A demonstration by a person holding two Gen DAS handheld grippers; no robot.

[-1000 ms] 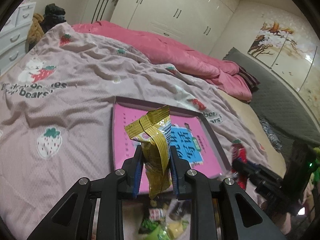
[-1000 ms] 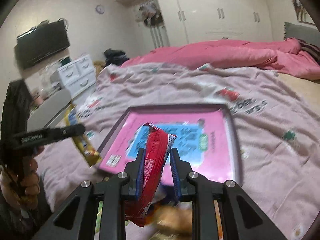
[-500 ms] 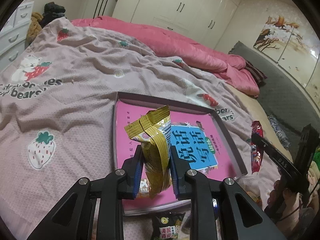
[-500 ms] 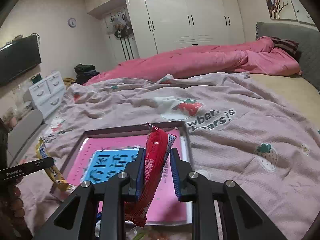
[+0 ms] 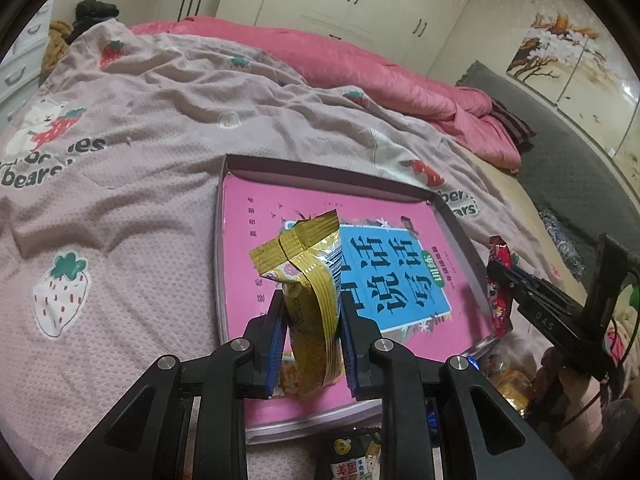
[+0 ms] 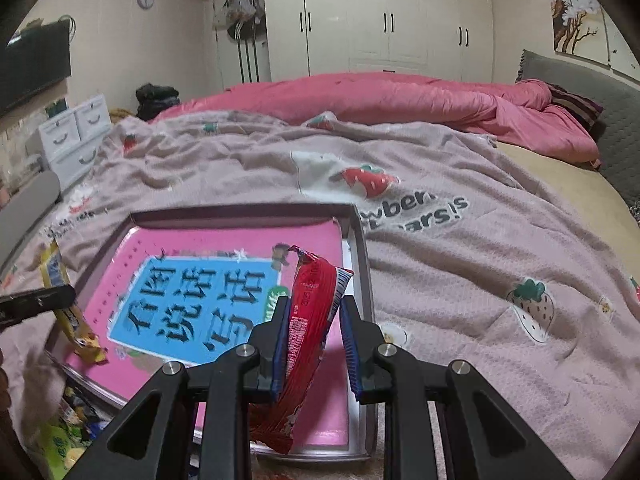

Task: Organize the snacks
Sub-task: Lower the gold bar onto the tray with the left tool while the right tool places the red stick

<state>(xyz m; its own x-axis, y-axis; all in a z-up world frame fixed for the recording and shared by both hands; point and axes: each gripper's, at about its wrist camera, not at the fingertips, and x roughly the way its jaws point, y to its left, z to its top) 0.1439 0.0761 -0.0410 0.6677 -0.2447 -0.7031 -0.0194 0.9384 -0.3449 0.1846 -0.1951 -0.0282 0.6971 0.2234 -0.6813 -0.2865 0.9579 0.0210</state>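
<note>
My left gripper (image 5: 311, 308) is shut on a yellow snack packet (image 5: 308, 280) and holds it upright over the near left part of a shallow box (image 5: 320, 168) with a pink and blue printed bottom. My right gripper (image 6: 313, 320) is shut on a red snack packet (image 6: 310, 320) over the box's right side (image 6: 362, 248). The red packet also shows at the right in the left wrist view (image 5: 498, 284). The yellow packet shows at the left in the right wrist view (image 6: 64, 300).
The box lies on a bed with a mauve strawberry blanket (image 5: 120, 160) and a pink duvet (image 6: 400, 96) behind it. More snack packets lie in front of the box (image 5: 352, 464) (image 6: 68, 432). White drawers (image 6: 76, 136) stand at the left.
Both grippers have moved forward over the box with their packets. The right gripper has swung from the box's middle to its right side.
</note>
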